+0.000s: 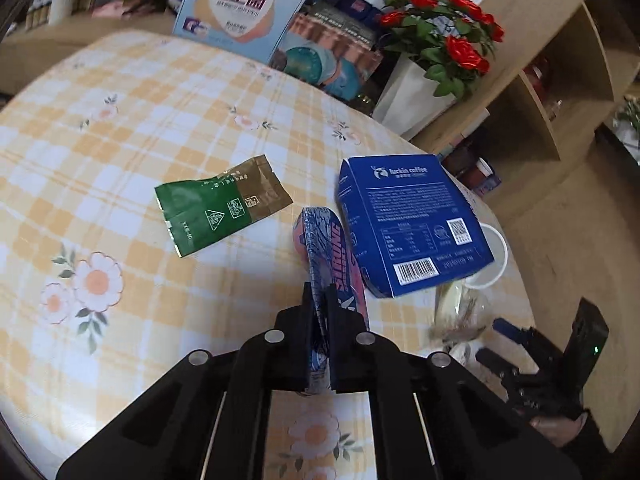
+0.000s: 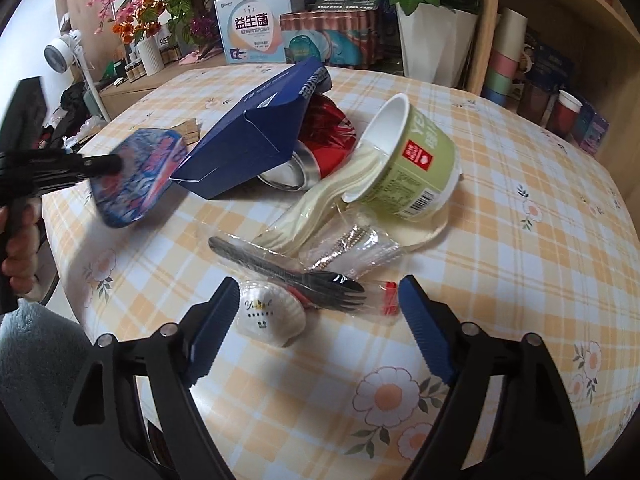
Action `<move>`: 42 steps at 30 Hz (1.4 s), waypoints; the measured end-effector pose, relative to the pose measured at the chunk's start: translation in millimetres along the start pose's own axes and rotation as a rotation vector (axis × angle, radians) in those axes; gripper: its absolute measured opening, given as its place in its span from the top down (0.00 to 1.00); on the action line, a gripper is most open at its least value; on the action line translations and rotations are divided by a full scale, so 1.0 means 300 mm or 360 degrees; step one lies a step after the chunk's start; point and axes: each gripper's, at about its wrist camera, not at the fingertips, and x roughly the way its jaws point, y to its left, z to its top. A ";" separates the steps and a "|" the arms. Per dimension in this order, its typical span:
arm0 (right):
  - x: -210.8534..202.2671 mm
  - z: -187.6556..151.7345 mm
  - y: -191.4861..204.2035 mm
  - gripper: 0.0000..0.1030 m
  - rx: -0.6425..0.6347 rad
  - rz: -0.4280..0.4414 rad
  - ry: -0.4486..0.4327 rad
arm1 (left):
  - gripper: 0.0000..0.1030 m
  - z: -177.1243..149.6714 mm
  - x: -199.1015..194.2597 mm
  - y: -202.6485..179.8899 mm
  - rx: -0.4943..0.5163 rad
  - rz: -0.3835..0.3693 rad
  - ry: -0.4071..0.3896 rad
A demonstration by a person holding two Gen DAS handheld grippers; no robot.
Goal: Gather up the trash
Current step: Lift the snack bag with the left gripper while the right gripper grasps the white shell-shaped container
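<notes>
My left gripper (image 1: 319,298) is shut on a flat blue and pink snack packet (image 1: 324,240), held edge-up above the table. The right wrist view shows the same packet (image 2: 140,176) lifted at the left. A green and brown sachet (image 1: 222,204) lies flat to its left. My right gripper (image 2: 316,308) is open low over the table. A white shell-shaped packet (image 2: 270,314) and a wrapped black fork (image 2: 320,286) lie between its blue pads (image 2: 212,328). Beyond them are a tipped green paper cup (image 2: 412,160), a crushed red can (image 2: 326,144) and a blue coffee box (image 2: 256,136).
The round table has a yellow checked cloth (image 2: 520,240). A clear wrapper (image 2: 356,248) and a cream lid (image 2: 320,208) lie by the cup. Boxes, flower pots (image 2: 436,40) and a wooden shelf (image 2: 560,40) stand behind the table. A hand and sleeve (image 2: 24,320) are at the left.
</notes>
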 end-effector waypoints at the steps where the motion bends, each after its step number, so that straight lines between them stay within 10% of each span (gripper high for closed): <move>1: 0.005 0.002 0.002 0.22 -0.0002 0.0003 0.0000 | 0.94 -0.006 -0.013 -0.005 0.0010 -0.0002 -0.0014; 17: 0.002 0.060 0.118 0.25 -0.0320 -0.0097 0.0017 | 0.94 -0.064 -0.157 -0.028 0.0030 0.0065 -0.0187; 42: 0.078 -0.052 0.128 0.39 0.0233 -0.0085 0.0091 | 0.94 -0.173 -0.204 -0.046 -0.0013 0.0079 -0.0223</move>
